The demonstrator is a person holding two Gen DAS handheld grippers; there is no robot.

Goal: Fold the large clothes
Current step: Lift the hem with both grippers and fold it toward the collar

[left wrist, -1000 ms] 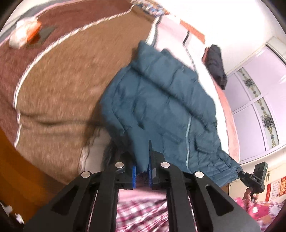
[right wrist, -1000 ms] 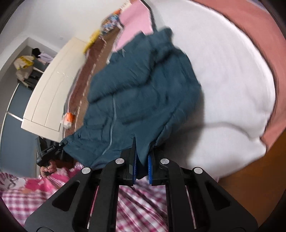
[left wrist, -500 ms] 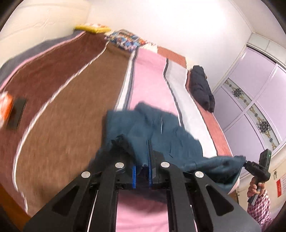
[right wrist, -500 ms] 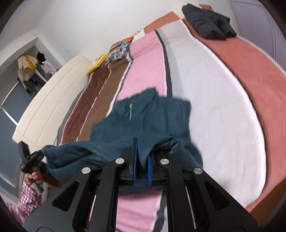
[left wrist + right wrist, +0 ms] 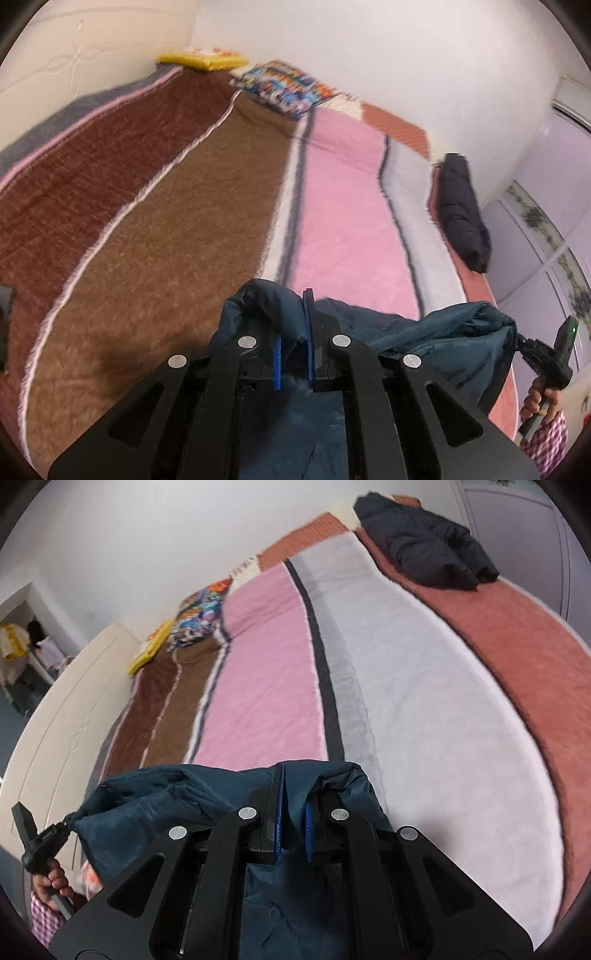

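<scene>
A teal padded jacket (image 5: 424, 336) hangs stretched between my two grippers above the near end of a striped bed. My left gripper (image 5: 293, 347) is shut on one corner of the jacket, its fabric bunched over the fingers. My right gripper (image 5: 291, 825) is shut on the other corner of the jacket (image 5: 155, 805). The right gripper also shows at the right edge of the left wrist view (image 5: 524, 341), and the left gripper at the left edge of the right wrist view (image 5: 64, 827). Most of the jacket hangs below, hidden by the gripper bodies.
The bed (image 5: 343, 206) has brown, pink, grey-white and rust stripes. A dark jacket (image 5: 428, 550) lies at its far right side. A patterned pillow (image 5: 280, 90) and a yellow item (image 5: 203, 61) lie at the head. A cream headboard (image 5: 55, 720) runs along the left.
Both grippers lifted and tilted up, raising the jacket off the bed. The jacket lay spread over the bed before; now only its top edge shows, taut between the grippers.
</scene>
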